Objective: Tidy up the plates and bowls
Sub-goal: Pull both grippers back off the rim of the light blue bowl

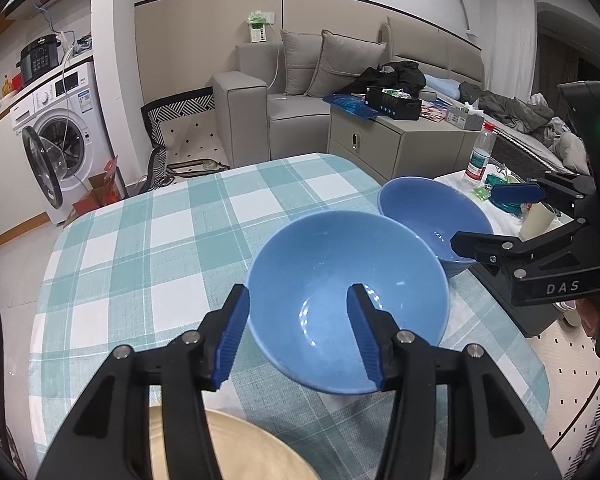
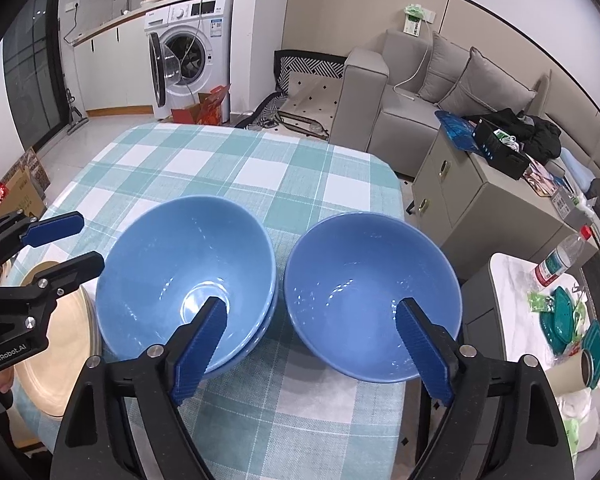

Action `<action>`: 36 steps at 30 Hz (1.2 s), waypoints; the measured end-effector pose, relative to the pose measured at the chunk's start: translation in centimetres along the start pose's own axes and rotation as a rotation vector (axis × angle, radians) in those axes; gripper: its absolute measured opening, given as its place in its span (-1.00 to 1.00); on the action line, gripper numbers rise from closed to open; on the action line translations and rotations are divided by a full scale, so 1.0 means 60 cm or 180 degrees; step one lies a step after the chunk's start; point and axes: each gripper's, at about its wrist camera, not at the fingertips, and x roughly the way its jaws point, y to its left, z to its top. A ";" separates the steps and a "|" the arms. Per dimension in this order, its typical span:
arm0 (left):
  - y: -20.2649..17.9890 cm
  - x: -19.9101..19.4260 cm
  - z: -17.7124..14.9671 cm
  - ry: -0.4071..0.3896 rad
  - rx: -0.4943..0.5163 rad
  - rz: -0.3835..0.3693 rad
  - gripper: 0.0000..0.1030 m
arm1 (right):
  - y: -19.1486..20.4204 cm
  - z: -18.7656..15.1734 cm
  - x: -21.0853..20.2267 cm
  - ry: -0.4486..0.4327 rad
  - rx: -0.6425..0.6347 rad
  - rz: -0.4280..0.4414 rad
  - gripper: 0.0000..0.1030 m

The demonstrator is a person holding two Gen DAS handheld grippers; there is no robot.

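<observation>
A living-room corner with a sofa and washing machine is being seen behind the checked tabletop, above which the left hand-held gripper is being held wide open and empty, its pads straddling the near rim of the stacked blue bowls. The right hand-held gripper is likewise being held wide open and empty, above the single blue bowl standing just beside the stack, with a beige plate at the stack's left. A glazed rim is likely being risked: a shallow pinch could slip, tipping a bowl into its neighbour.
</observation>
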 end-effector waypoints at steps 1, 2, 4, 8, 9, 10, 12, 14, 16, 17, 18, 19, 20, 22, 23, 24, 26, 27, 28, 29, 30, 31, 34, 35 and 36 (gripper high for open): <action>-0.003 -0.002 0.002 -0.0008 0.0015 -0.0005 0.00 | -0.002 -0.001 -0.004 -0.0019 0.0012 0.0002 0.82; -0.006 -0.003 0.004 -0.0014 0.0024 -0.0010 0.01 | -0.007 -0.001 -0.012 -0.0052 0.0035 0.0007 0.83; -0.011 -0.003 0.009 -0.0024 0.0043 -0.0021 0.07 | -0.014 -0.002 -0.021 -0.0089 0.0078 0.0024 0.85; -0.020 -0.010 0.018 -0.0105 0.0035 -0.0034 0.63 | -0.033 -0.005 -0.044 -0.0176 0.0159 0.0008 0.89; -0.022 -0.012 0.021 -0.0139 0.0022 -0.0034 0.70 | -0.037 -0.007 -0.049 -0.0193 0.0179 0.0008 0.90; -0.023 -0.014 0.024 -0.0156 0.0019 -0.0040 0.72 | -0.043 -0.008 -0.055 -0.0213 0.0203 0.0005 0.91; -0.025 -0.015 0.031 -0.0166 0.0018 -0.0077 0.78 | -0.052 -0.010 -0.063 -0.0235 0.0240 -0.0001 0.94; -0.025 -0.016 0.037 -0.0182 0.0010 -0.0095 0.95 | -0.062 -0.014 -0.071 -0.0259 0.0290 0.0013 0.98; -0.026 -0.017 0.042 -0.0219 0.0000 -0.0102 1.00 | -0.072 -0.019 -0.078 -0.0279 0.0335 0.0008 0.98; -0.026 -0.016 0.044 -0.0220 -0.0002 -0.0109 1.00 | -0.076 -0.021 -0.080 -0.0288 0.0354 0.0008 0.99; -0.027 -0.015 0.046 -0.0212 -0.0004 -0.0121 1.00 | -0.083 -0.024 -0.083 -0.0295 0.0386 0.0013 0.99; -0.028 -0.013 0.049 -0.0203 -0.0004 -0.0139 1.00 | -0.089 -0.026 -0.085 -0.0297 0.0413 0.0016 0.99; -0.029 -0.012 0.052 -0.0200 0.0000 -0.0147 1.00 | -0.094 -0.027 -0.087 -0.0304 0.0439 0.0015 0.99; -0.032 -0.009 0.056 -0.0199 0.0021 -0.0158 1.00 | -0.103 -0.029 -0.090 -0.0316 0.0489 0.0016 0.99; -0.033 -0.007 0.059 -0.0196 0.0035 -0.0165 1.00 | -0.108 -0.029 -0.092 -0.0326 0.0506 0.0013 0.99; -0.035 -0.006 0.061 -0.0194 0.0043 -0.0170 1.00 | -0.111 -0.029 -0.094 -0.0337 0.0513 0.0013 0.99; -0.037 -0.003 0.067 -0.0189 0.0049 -0.0177 1.00 | -0.118 -0.029 -0.096 -0.0357 0.0526 0.0030 0.99; -0.038 -0.001 0.070 -0.0182 0.0054 -0.0182 1.00 | -0.121 -0.029 -0.096 -0.0356 0.0534 0.0033 0.99; -0.037 0.002 0.072 -0.0177 0.0056 -0.0186 1.00 | -0.124 -0.029 -0.096 -0.0350 0.0541 0.0027 0.99; -0.038 0.005 0.075 -0.0169 0.0058 -0.0188 1.00 | -0.125 -0.028 -0.094 -0.0341 0.0541 0.0013 0.99; -0.039 0.007 0.077 -0.0164 0.0059 -0.0191 1.00 | -0.127 -0.028 -0.093 -0.0336 0.0543 0.0004 0.99; -0.039 0.010 0.079 -0.0157 0.0061 -0.0196 1.00 | -0.128 -0.026 -0.090 -0.0331 0.0548 0.0003 0.99; -0.041 0.019 0.084 -0.0132 0.0079 -0.0202 1.00 | -0.133 -0.026 -0.084 -0.0310 0.0574 0.0016 0.99; -0.043 0.021 0.085 -0.0127 0.0090 -0.0210 1.00 | -0.134 -0.026 -0.081 -0.0305 0.0576 0.0016 0.99; -0.045 0.024 0.087 -0.0119 0.0101 -0.0212 1.00 | -0.136 -0.026 -0.078 -0.0297 0.0577 0.0014 0.99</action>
